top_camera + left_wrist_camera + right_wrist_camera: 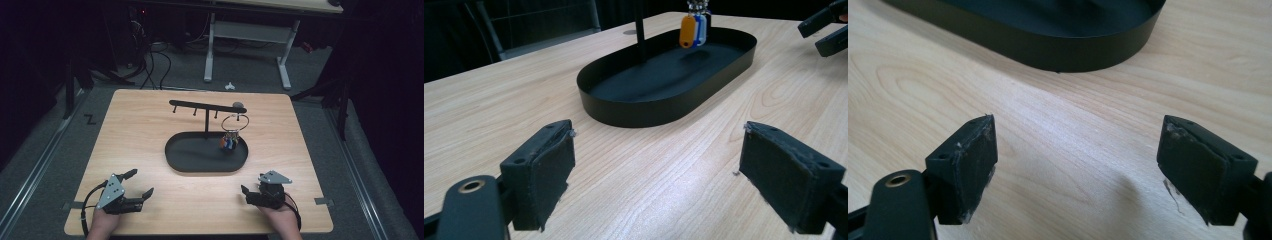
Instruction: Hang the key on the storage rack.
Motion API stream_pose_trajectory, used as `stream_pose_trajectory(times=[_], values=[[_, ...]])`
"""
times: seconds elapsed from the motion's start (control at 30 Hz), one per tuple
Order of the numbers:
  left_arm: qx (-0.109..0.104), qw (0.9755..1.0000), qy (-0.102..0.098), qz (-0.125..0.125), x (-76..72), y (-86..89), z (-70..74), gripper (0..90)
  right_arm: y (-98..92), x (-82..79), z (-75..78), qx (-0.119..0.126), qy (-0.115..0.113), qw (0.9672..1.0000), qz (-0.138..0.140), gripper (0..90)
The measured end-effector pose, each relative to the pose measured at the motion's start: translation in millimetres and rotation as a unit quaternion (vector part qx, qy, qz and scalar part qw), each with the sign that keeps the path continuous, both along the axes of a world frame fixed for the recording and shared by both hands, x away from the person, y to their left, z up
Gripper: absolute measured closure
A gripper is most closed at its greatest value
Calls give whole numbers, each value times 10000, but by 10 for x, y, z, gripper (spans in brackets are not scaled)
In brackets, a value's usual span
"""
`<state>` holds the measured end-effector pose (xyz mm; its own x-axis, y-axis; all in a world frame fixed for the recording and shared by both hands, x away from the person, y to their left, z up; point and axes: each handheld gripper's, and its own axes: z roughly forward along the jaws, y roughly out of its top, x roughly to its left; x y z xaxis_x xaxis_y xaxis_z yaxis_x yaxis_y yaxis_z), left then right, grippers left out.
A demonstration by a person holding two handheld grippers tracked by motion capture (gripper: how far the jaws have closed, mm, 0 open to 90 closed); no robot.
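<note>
A black oval tray sits mid-table with a black peg rack rising from it. A key ring with orange and blue tags hangs from the rack's right end over the tray; the tags also show in the left gripper view. My left gripper rests near the table's front left, open, with bare wood between its pads; the tray wall lies ahead of it. My right gripper is at the front right, open and holding nothing, just short of the tray wall.
The wooden table has bare surface on both sides of the tray. Grey tape marks sit at its front corners. Beyond the far edge stand a white desk frame and floor cables. The right gripper shows at the left gripper view's top right.
</note>
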<state>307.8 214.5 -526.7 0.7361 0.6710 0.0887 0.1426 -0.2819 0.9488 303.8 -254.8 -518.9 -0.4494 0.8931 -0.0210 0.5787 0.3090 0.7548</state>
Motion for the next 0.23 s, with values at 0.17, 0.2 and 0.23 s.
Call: stream_pose_trajectory(times=[0.17, 0.2, 0.23], values=[[-3, 10000, -15, -26, -6, 5, 0, 150, -16, -10, -16, 36, -12, 10000, 13, 156], [-18, 10000, -27, -32, -10, 8, -1, 150, -19, -2, -8, 47, 24, 10000, -43, 146], [-31, 10000, -42, -43, -14, 9, -2, 150, -25, 8, -2, 38, -11, 10000, -59, 138]])
